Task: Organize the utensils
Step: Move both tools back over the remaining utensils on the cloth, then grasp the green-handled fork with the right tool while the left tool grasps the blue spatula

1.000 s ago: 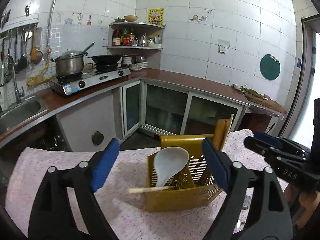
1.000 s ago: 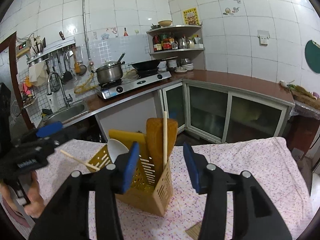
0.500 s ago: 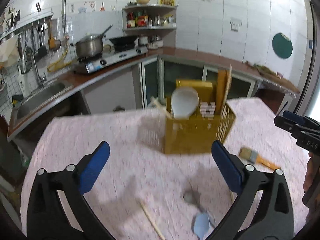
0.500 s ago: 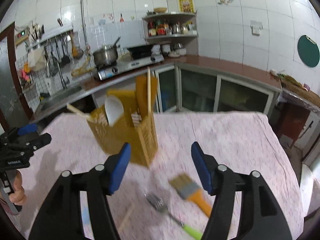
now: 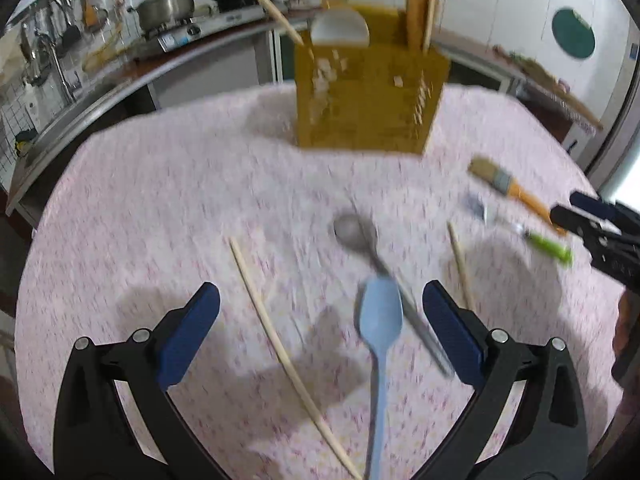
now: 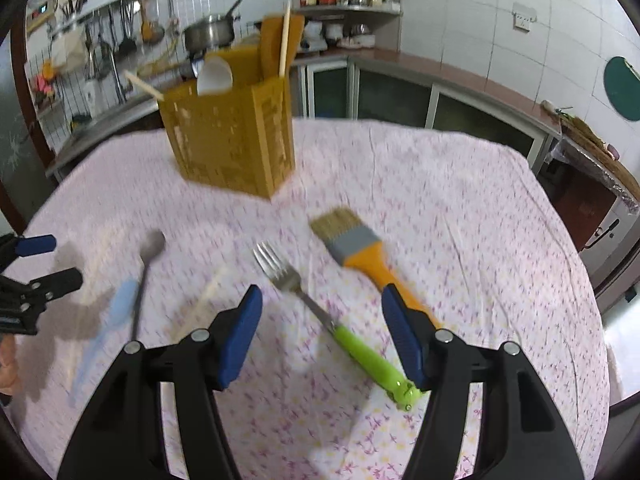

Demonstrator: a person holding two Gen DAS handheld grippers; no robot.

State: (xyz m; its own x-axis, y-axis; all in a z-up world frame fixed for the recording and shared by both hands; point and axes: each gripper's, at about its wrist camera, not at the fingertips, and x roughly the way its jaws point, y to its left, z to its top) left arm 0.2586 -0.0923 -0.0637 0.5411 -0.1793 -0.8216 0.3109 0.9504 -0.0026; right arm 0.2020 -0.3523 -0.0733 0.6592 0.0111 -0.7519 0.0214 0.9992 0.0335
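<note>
A yellow slotted utensil holder (image 5: 368, 100) (image 6: 236, 136) stands at the far side of the table, holding a white spoon, a wooden spatula and chopsticks. My left gripper (image 5: 320, 312) hangs open above a pale blue spoon (image 5: 380, 320), a metal spoon (image 5: 356, 232) and a chopstick (image 5: 272, 332). My right gripper (image 6: 322, 312) is open above a green-handled fork (image 6: 320, 312), its pads clear of it. An orange-handled brush (image 6: 360, 248) lies just right of the fork. Each gripper shows at the edge of the other's view.
A pink flowered cloth (image 6: 460, 240) covers the table. A second chopstick (image 5: 460, 264) lies between the spoons and the fork. Behind the table run a counter with a stove and pot (image 6: 210, 32), a sink and a corner shelf.
Both grippers tipped downward and sank toward the table, so the holder slid up in the views and the loose utensils came into sight. Both pairs of jaws stand wider than before.
</note>
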